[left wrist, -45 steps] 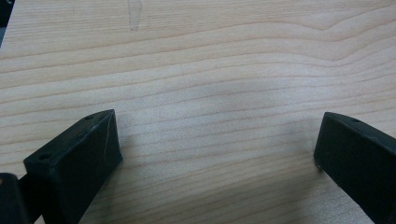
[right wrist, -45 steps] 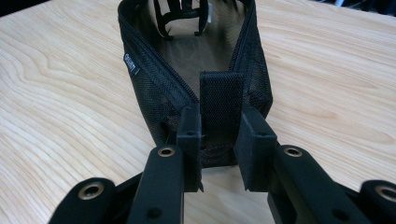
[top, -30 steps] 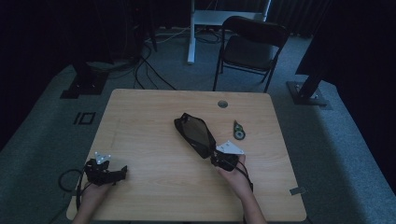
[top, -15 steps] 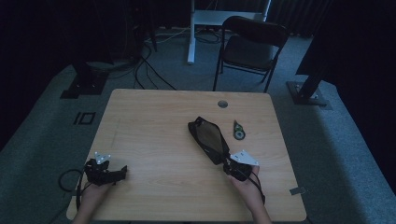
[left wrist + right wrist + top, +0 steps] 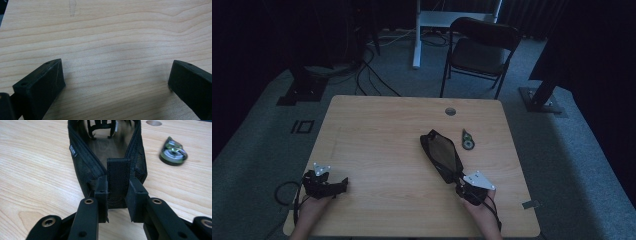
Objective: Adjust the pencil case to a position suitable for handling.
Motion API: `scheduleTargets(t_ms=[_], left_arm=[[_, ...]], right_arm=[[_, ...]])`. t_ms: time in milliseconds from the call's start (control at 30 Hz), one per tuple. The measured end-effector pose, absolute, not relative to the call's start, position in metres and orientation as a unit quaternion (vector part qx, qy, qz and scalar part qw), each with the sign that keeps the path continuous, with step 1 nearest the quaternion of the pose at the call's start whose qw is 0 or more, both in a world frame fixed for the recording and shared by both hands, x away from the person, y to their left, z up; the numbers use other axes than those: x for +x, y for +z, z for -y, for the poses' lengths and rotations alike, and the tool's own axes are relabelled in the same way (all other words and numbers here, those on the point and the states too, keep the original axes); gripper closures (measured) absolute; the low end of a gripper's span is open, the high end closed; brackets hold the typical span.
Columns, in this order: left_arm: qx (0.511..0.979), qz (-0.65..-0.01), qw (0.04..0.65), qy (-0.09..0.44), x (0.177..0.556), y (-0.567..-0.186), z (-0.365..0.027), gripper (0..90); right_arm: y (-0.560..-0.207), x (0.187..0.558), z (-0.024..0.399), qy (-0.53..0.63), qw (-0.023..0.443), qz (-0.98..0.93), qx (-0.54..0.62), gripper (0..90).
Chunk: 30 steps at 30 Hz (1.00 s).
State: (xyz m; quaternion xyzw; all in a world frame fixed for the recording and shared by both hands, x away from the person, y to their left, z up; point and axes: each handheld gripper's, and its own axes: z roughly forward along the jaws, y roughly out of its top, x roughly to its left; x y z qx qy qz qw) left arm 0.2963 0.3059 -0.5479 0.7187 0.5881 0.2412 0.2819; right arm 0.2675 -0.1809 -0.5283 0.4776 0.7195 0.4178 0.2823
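A black mesh zip pouch (image 5: 442,154) lies open on the wooden table (image 5: 382,130), right of centre. My right gripper (image 5: 461,182) is shut on the pouch's near end. In the right gripper view the pads clamp the webbing tab (image 5: 118,180) of the pouch (image 5: 82,162), whose zip stands open beyond it. A small round green and black tool (image 5: 467,141) (image 5: 173,152) lies just right of the pouch. My left gripper (image 5: 343,183) rests at the table's front left corner, its jaws spread wide over bare wood (image 5: 112,57) with nothing between them.
A round cable hole (image 5: 450,111) sits in the table near the far edge. Behind the table stand a black folding chair (image 5: 479,52) and a white desk leg (image 5: 417,35). Cables run over the carpet at the far left.
My right gripper has dragged the pouch toward the near right part of the table. The left gripper has kept still.
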Motion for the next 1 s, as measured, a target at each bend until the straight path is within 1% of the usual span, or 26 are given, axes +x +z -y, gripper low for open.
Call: scheduleTargets(t_ms=[133, 467, 1000], left_arm=[[0.719, -0.588, 0.282, 0.241, 0.296, -0.548, -0.306, 0.6], [0.718, -0.588, 0.282, 0.241, 0.296, -0.548, -0.306, 0.6], [0.718, -0.588, 0.282, 0.241, 0.296, -0.548, -0.306, 0.6]], right_arm=[[-0.530, 0.261, 0.188, 0.415, 0.288, -0.707, 0.495, 72.8], [-0.529, 0.245, 0.191, 0.409, 0.294, -0.708, 0.494, 72.8], [-0.530, 0.217, 0.191, 0.417, 0.286, -0.710, 0.490, 72.7]])
